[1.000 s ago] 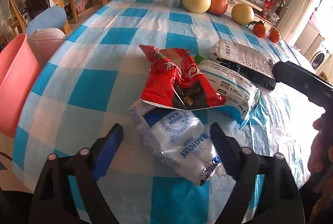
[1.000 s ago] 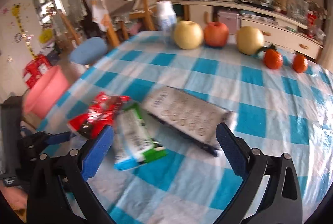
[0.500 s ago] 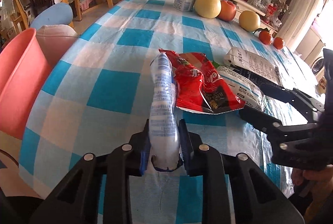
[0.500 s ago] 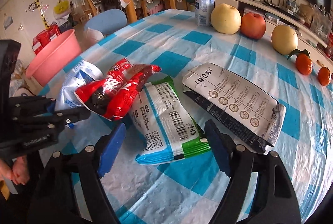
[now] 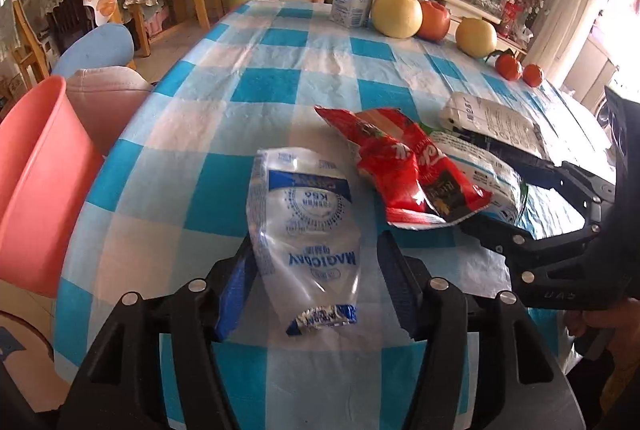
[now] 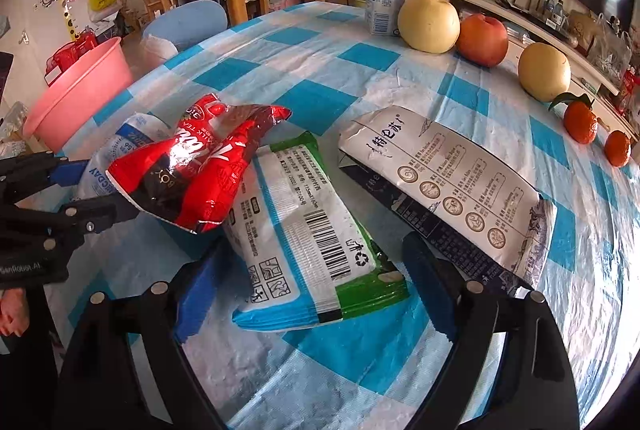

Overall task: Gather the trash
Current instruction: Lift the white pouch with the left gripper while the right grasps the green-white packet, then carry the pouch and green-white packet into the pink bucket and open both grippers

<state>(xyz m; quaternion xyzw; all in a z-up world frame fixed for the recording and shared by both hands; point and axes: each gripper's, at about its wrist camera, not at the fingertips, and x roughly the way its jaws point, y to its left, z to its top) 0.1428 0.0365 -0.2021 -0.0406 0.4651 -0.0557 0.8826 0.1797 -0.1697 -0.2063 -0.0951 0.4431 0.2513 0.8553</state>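
On the blue-and-white checked tablecloth (image 5: 276,86) lies a clear, crumpled plastic pouch (image 5: 304,230) printed "MAGICDAY" in blue. It sits between the left gripper (image 5: 316,278)'s jaws, which are opening, with the left blue pad against its edge and the right one apart. Just beside it, a red crinkled snack wrapper (image 6: 200,170) reading "MILK TEA" overlaps a white packet with green and blue ends (image 6: 308,238), barcode up. The right gripper (image 6: 316,282) straddles that packet's near end, jaws opening, pads not touching it. A flattened white-and-navy carton (image 6: 448,182) lies nearby; a pink plastic basin (image 6: 76,94) stands off the table.
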